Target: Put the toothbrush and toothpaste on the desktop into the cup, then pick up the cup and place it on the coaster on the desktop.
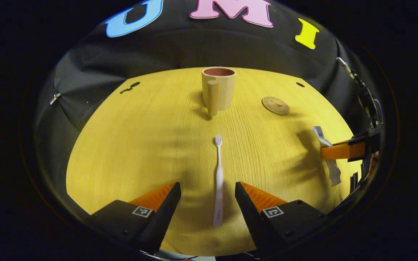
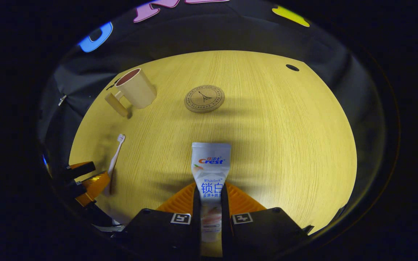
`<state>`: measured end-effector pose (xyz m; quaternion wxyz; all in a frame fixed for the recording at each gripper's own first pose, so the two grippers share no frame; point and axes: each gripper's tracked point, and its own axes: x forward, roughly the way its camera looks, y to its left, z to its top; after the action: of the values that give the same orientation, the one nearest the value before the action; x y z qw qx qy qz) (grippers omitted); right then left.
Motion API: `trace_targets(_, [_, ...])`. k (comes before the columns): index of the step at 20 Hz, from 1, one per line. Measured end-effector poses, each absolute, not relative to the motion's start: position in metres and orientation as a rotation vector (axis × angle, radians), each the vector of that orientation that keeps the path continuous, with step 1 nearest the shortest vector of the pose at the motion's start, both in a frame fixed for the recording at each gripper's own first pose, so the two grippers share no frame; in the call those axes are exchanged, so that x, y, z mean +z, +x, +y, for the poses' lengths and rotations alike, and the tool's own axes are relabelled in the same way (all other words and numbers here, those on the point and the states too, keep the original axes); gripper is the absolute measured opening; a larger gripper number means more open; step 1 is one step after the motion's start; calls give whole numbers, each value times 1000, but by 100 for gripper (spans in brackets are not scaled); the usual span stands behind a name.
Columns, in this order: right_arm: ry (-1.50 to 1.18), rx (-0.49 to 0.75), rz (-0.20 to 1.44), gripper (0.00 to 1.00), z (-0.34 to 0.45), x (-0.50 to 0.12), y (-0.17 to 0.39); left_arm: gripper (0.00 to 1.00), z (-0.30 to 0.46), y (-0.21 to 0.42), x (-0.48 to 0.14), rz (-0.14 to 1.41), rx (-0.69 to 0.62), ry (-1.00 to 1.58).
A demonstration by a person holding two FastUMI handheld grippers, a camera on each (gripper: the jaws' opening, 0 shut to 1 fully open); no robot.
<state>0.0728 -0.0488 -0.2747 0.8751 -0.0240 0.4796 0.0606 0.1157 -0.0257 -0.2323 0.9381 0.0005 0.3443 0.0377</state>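
A pale pink toothbrush (image 1: 218, 181) lies flat on the yellow wooden desktop (image 1: 140, 145), bristles pointing at the cup. My left gripper (image 1: 207, 185) is open, one finger on each side of the handle, neither touching it. The beige cup (image 1: 218, 88) stands upright straight ahead, handle toward me. The round coaster (image 1: 275, 105) lies to its right. In the right gripper view, my right gripper (image 2: 210, 190) is shut on the white toothpaste tube (image 2: 210, 163), which sticks out forward low over the desktop. Cup (image 2: 135, 88), coaster (image 2: 204, 98), toothbrush (image 2: 114, 159) and left gripper (image 2: 85, 181) lie to the left.
The right gripper (image 1: 343, 150) with the toothpaste tube (image 1: 327, 156) sits near the desktop's right edge in the left gripper view. Small dark holes (image 1: 300, 84) mark the far desktop. Bare wood lies between the cup and the toothbrush. The booth's black cloth (image 1: 122, 58) rings the desktop.
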Motion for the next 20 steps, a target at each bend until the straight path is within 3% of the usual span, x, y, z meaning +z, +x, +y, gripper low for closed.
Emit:
trace_targets(7, [-61,159,975,26,-55,-267,77,88,-30,134,-246,755,73,-2])
trace_targets(12, [-79,181,969,27,-56,-267,80,75,-38,139,-247,796,45,14])
trace_targets(14, [-83,193,965,26,-54,-267,81,67,-42,140,-247,814,27,26])
trace_targets(15, [-79,198,965,26,-52,-266,81,60,-44,140,-245,820,19,33])
trace_targets(17, [-75,203,967,26,-50,-264,81,36,-47,141,-246,832,8,43])
trace_targets(18, [-74,209,963,26,-48,-261,82,34,-47,141,-245,836,5,48])
trace_targets(20, [-92,229,943,26,-45,-253,86,19,-46,142,-244,843,13,39])
